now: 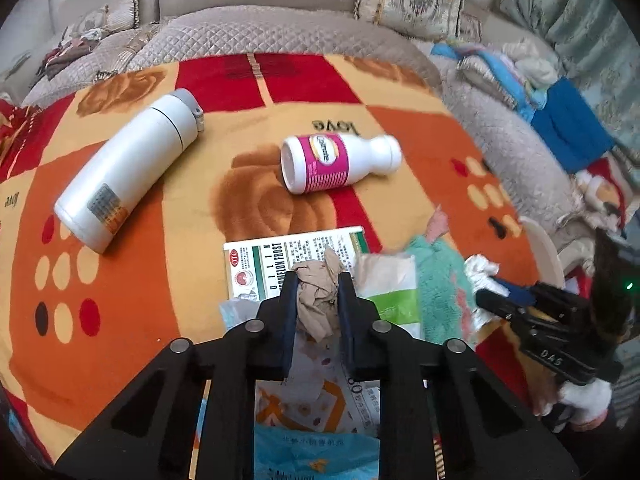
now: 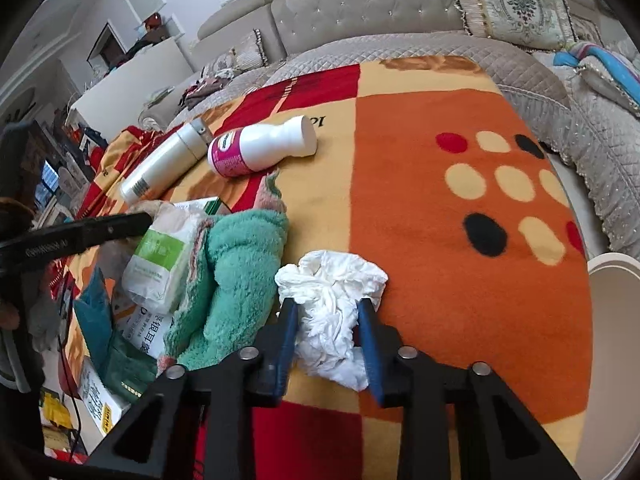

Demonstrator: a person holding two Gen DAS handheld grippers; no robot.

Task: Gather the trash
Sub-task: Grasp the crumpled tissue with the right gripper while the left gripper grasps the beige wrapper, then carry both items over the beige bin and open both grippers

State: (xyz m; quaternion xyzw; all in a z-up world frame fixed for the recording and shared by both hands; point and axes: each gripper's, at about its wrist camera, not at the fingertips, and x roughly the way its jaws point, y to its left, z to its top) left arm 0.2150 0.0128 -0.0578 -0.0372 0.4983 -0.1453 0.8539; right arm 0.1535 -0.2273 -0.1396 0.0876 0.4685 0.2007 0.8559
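Note:
My left gripper (image 1: 318, 280) is shut on a crumpled brown paper wad (image 1: 318, 296), held over a medicine box (image 1: 280, 260) on the blanket. My right gripper (image 2: 328, 308) is shut on a crumpled white tissue (image 2: 332, 296) that rests on the orange blanket (image 2: 440, 160). The right gripper also shows at the right of the left wrist view (image 1: 500, 296) with the tissue (image 1: 482, 270). The left gripper's fingers (image 2: 120, 224) show at the left of the right wrist view.
A white flask (image 1: 128, 172) and a white pill bottle with a pink label (image 1: 336, 162) lie on the blanket. A green towel (image 2: 236, 276), a white-green packet (image 2: 160, 264) and printed bags lie together. A white bin rim (image 2: 612, 280) is at the right. A sofa stands behind.

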